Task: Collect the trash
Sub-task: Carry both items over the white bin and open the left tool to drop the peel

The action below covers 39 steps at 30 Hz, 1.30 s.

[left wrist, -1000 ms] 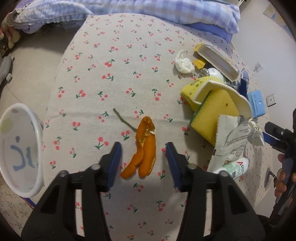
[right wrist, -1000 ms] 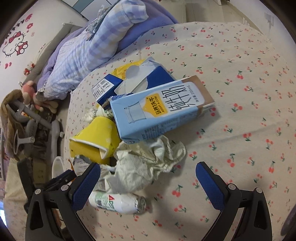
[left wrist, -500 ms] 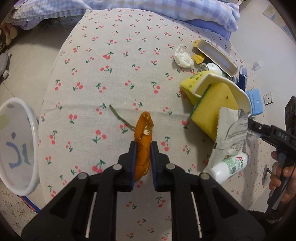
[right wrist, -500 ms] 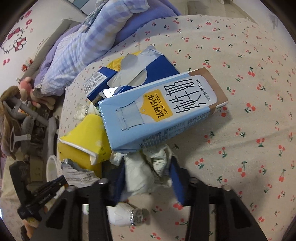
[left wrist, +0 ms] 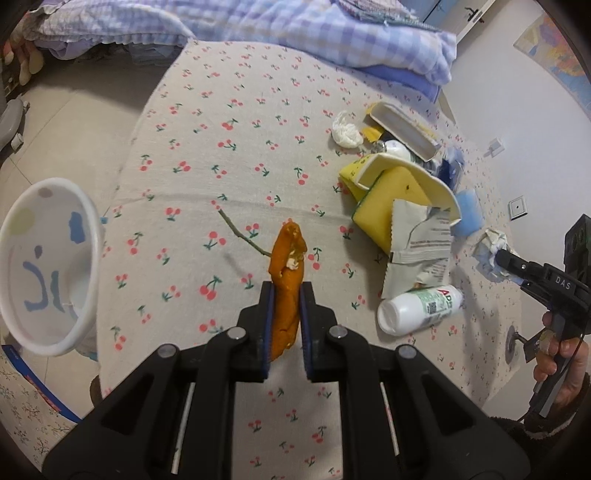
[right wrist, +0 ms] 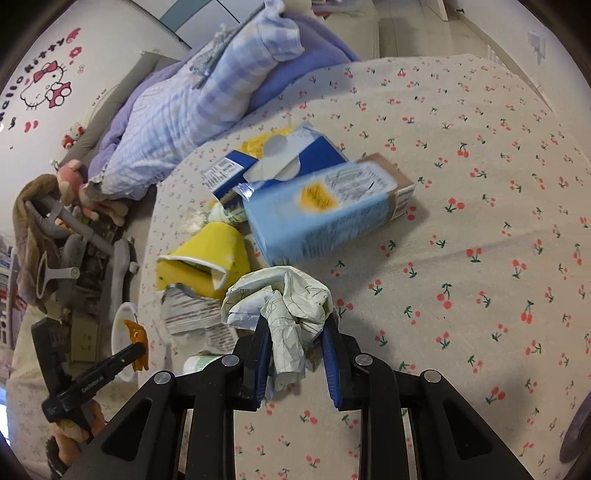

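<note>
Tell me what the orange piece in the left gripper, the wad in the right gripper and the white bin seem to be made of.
Orange piece: likely dried fruit peel, matte and curled, with pale pith showing.
Wad: crumpled paper, matte, with sharp creases and faint print; possibly a thin wrapper.
White bin: looks like smooth, slightly glossy plastic with a rolled rim and coloured shapes inside.

Checked quilt [left wrist: 314,33], cherry-print tablecloth [left wrist: 207,122]

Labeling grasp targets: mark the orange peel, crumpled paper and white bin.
orange peel [left wrist: 287,258], left wrist view, upper part above the claw tips
crumpled paper [right wrist: 291,299], right wrist view, middle of the wad
white bin [left wrist: 90,236], left wrist view, right rim
</note>
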{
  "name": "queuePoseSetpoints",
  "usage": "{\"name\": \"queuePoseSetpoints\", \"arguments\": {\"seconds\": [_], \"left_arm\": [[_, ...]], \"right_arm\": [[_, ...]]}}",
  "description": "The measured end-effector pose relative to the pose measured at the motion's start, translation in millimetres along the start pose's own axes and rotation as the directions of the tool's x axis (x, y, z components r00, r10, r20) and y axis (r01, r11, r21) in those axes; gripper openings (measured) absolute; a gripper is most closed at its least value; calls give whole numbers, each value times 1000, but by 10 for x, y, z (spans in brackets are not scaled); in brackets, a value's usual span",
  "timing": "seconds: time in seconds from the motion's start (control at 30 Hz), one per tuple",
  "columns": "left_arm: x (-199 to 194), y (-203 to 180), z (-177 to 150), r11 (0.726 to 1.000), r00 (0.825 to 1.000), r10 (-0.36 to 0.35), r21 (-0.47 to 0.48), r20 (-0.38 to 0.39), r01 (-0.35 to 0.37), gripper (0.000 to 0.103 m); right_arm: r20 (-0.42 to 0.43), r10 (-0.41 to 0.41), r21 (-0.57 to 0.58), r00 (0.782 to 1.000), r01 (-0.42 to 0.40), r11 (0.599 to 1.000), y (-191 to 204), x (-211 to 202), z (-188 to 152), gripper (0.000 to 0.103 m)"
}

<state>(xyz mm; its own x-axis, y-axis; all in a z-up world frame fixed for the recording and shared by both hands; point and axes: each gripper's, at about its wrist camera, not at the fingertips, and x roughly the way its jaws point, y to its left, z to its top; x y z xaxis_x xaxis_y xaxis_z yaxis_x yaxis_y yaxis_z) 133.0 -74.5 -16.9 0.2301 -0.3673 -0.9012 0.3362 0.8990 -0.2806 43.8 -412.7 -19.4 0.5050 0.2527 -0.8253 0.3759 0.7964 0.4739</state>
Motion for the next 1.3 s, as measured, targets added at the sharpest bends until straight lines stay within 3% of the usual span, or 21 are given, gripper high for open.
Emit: {"name": "queuePoseSetpoints", "arguments": {"seconds": [0.17,0.37,0.63,0.87,1.03,1.1,1.17,1.2,1.3], "left_arm": [[-160,103,-68,1000,999,-3,-27,34,4,14],[-310,332,-80,997,997,18,-76,77,-13,14],[-512,916,-117,982,990,77,-183,116,-55,14],[-624,1528,-191,952,980,163,-280,116,-125,14],[-627,1867,-188,939,976,183,-316,117,-138,16],[-618,1953,-176,928,968,227,-325,104,-183,28],[-655,2010,-187,910,957,273,-349,102,-223,79],[-699,2033,-203,899,946,305,-360,110,-248,87],[-802,2092,-259,878,922,372,-365,110,-311,90]], "right_arm": [[46,43,-24,998,-42,999,142,-236,-43,26],[53,108,-89,993,-103,991,603,-235,-53,26],[-28,159,-191,987,-162,968,1447,198,-94,26],[-106,162,-261,981,-184,948,2109,673,-211,26],[-158,154,-295,975,-196,935,2478,1049,-302,26],[-177,157,-306,972,-206,930,2606,1184,-357,26],[-192,158,-313,969,-213,925,2689,1295,-396,26],[-203,160,-318,966,-219,922,2752,1366,-421,26],[-224,161,-331,961,-231,915,2885,1516,-471,27]]}}
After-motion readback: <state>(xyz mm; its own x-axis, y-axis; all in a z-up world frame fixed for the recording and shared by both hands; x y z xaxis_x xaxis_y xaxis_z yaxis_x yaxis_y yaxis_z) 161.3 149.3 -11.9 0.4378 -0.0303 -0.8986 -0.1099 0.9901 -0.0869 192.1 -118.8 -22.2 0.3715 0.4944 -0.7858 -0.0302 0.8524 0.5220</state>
